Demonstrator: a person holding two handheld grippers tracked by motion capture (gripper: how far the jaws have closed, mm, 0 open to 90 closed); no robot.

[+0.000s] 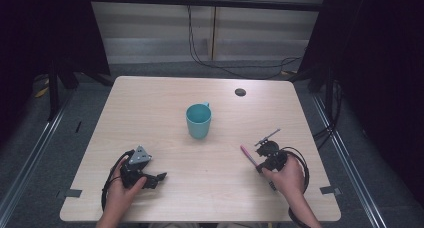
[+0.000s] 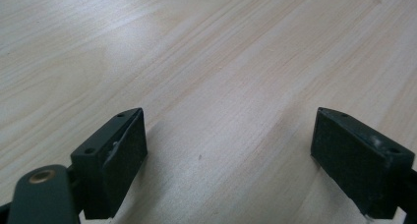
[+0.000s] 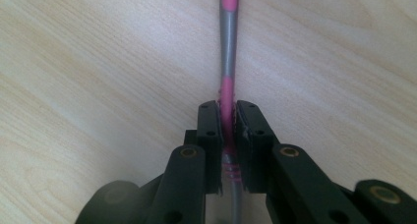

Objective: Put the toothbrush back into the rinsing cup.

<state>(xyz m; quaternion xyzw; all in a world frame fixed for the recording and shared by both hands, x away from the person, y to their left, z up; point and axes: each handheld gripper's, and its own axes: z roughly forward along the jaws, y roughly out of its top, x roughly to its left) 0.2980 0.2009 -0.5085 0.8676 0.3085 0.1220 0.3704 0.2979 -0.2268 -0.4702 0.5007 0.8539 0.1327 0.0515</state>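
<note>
My right gripper [image 3: 227, 117] is clamped on a pink-and-grey pen [image 3: 228, 62], possibly a stylus, which lies on the table [image 1: 210, 188] toward its right side, pink tip [image 1: 244, 149] pointing left. My left gripper [image 2: 228, 150] rests low over bare wood near the front-left, jaws wide apart. A teal mug [image 1: 198, 120] stands upright mid-table, well apart from both.

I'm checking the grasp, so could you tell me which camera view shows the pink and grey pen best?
The right gripper view: the pen runs up the middle, clamped between the right gripper jaws. The high view shows just its small pink end beside that gripper. The left gripper view faces bare table.
</note>
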